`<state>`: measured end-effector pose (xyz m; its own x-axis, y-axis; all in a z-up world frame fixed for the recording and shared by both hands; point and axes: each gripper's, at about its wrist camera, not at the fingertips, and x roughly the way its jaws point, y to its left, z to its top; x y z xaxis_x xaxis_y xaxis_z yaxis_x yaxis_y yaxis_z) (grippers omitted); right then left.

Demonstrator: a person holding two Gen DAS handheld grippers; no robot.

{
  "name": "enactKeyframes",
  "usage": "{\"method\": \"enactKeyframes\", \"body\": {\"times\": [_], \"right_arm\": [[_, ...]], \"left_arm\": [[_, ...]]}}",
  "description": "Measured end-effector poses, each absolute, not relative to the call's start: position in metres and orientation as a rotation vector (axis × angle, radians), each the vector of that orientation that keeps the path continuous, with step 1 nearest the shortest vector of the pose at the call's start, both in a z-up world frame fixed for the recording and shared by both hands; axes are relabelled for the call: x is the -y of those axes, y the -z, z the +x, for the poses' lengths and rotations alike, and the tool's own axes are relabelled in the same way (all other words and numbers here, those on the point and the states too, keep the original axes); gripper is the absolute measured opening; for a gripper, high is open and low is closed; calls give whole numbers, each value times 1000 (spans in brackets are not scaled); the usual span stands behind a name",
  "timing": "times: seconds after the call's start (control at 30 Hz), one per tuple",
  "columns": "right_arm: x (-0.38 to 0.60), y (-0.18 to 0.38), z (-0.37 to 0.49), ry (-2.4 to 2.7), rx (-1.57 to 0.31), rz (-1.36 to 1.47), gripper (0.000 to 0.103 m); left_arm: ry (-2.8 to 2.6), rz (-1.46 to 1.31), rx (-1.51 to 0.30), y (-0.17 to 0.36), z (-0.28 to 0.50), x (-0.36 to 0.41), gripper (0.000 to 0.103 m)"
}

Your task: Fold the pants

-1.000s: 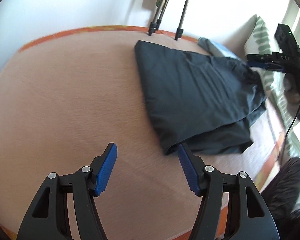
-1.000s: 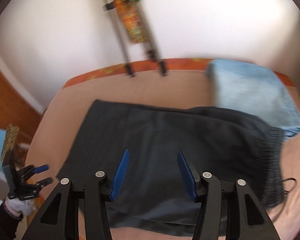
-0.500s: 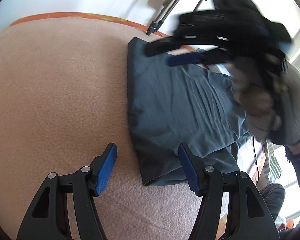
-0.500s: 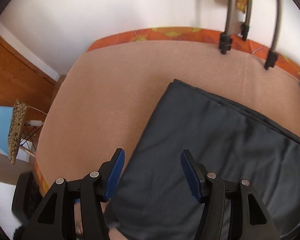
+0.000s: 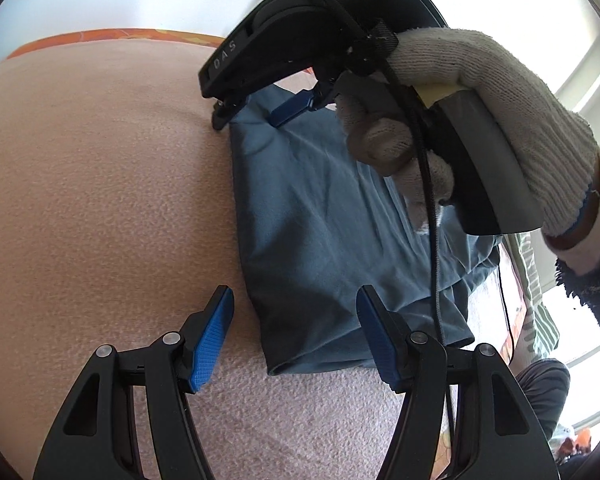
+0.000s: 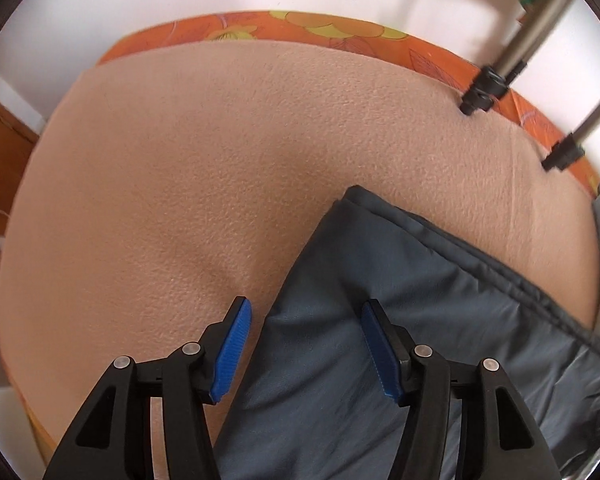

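Our right gripper (image 6: 306, 344) has swung across to the dark folded pants' (image 6: 400, 320) far corner—jaws just widened, empty—while our left gripper (image 5: 296, 334) straddles the near corner, jaws apart.

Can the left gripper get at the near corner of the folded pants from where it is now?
Probably yes. The left gripper is open, the pants corner lies between its fingers, and nothing blocks it; the right gripper works the far corner.

- The blanket (image 6: 180, 184) lies bare left of the pants (image 6: 380, 360): open passage.
- Two tripod legs (image 6: 484, 92) stand at the far right edge.
- The gloved hand (image 5: 480, 120) blocks room above the pants' far end.
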<state>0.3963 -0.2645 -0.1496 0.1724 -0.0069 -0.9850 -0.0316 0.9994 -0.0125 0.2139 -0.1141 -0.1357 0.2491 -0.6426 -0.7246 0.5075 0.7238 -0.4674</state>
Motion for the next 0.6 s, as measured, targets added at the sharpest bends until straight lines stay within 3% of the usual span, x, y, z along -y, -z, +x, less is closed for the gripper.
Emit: {"method": "enactKeyframes", "body": {"times": [0.13, 0.23, 0.27, 0.53, 0.57, 0.6], "right_arm": [[260, 150, 400, -8, -1382, -61, 36], [268, 147, 397, -41, -1379, 9, 7], [272, 144, 395, -48, -1372, 34, 3], [309, 120, 380, -80, -1309, 186, 1], [313, 118, 379, -85, -1307, 202, 1], [315, 116, 378, -89, -1300, 211, 1]], "left_arm": [[783, -164, -1060, 137, 215, 114, 63], [770, -174, -1061, 137, 220, 106, 63], [763, -181, -1067, 138, 222, 106, 63], [805, -205, -1096, 137, 233, 127, 63], [805, -190, -1096, 137, 233, 131, 58], [806, -176, -1102, 137, 233, 135, 34]]}}
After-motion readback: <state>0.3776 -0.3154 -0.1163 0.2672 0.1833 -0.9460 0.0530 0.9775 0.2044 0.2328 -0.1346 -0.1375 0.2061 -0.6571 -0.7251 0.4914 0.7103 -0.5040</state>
